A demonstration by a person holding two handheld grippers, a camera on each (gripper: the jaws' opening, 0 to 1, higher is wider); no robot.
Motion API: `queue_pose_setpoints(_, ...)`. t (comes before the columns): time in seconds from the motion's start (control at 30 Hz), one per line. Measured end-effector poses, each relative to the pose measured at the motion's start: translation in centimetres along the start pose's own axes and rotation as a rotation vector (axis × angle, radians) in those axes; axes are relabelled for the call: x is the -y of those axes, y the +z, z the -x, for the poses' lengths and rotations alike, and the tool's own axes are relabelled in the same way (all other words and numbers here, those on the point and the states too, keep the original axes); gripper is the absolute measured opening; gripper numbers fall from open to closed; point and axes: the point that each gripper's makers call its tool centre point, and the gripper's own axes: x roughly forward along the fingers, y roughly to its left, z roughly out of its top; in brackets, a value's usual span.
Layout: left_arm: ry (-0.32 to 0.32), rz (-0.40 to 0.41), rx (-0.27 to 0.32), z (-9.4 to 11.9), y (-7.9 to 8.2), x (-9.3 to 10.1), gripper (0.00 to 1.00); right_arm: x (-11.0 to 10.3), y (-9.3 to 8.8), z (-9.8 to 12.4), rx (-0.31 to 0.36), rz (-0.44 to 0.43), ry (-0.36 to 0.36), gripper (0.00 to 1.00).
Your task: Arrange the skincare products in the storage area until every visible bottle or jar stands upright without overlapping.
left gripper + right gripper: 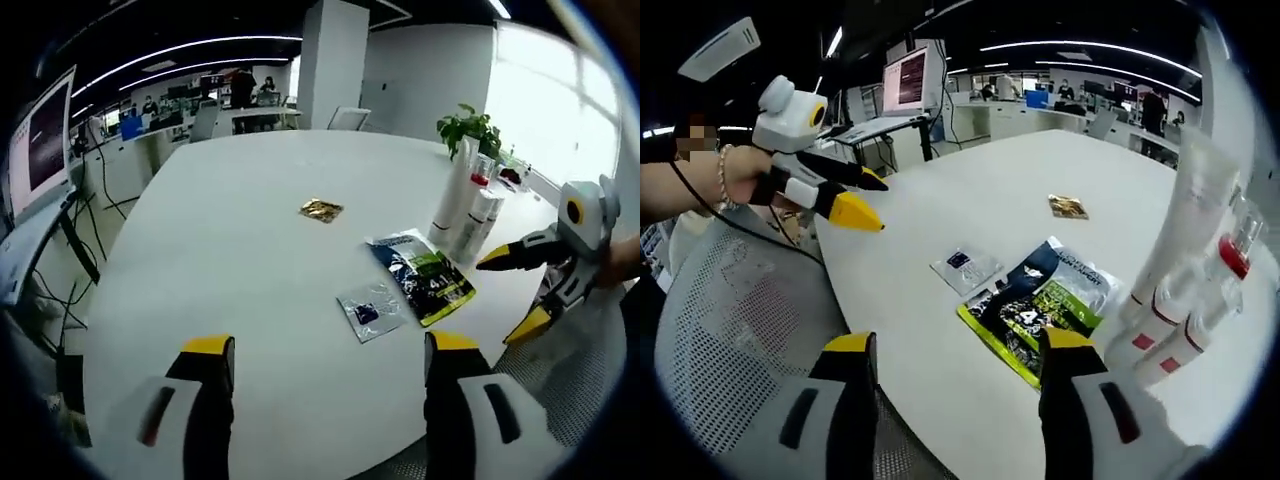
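yellow-tipped jaws of the left tongs (328,352) rise at six o'clock in the left gripper view, spread wide apart with nothing between them, over the near edge of the white bench (230,230). just beyond them, toward one o'clock, lies a small clear sachet (371,309), and touching its far side a dark blue and green pouch (422,275) lying flat. a small gold packet (321,210) sits alone further up the bench at twelve o'clock. at two o'clock the skincare products stand upright in a tight cluster: a tall white tube (452,195) and a shorter bottle (475,225) beside it, with a potted plant (468,128) behind them (the smaller items there are too blurred to name). the right tongs (515,298) come in at three o'clock, jaws parted and empty.

in the right gripper view the right tongs (958,350) stand open at six o'clock, holding nothing, above a grey mesh chair back (740,320). the green pouch (1040,305) lies at one o'clock, the sachet (965,268) just beside it at twelve, the gold packet (1068,206) well beyond. at three o'clock the white tube (1185,215) and red-labelled bottles (1160,325) stand upright, close together. the left tongs (872,203) appear at ten o'clock, gripped by a hand (775,185), jaws apart.
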Motion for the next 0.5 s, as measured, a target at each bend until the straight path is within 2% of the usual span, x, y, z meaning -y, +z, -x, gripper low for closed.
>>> queue_pose_setpoints(0.23,-0.02,0.024,0.008,1.2,0.4,0.7,0.82,1.0,-0.7,2.2,0.017,-0.049,-0.059,0.74)
queue_pose_setpoints(0.4,-0.042,0.016,-0.009,1.8,-0.5,1.4,0.84,2.0,-1.9,3.4,0.001,-0.116,-0.087,0.77)
queue_pose_setpoints(0.5,-0.06,0.014,-0.026,2.3,-0.9,1.9,0.85,2.8,-1.5,4.1,0.008,-0.1,-0.109,0.82)
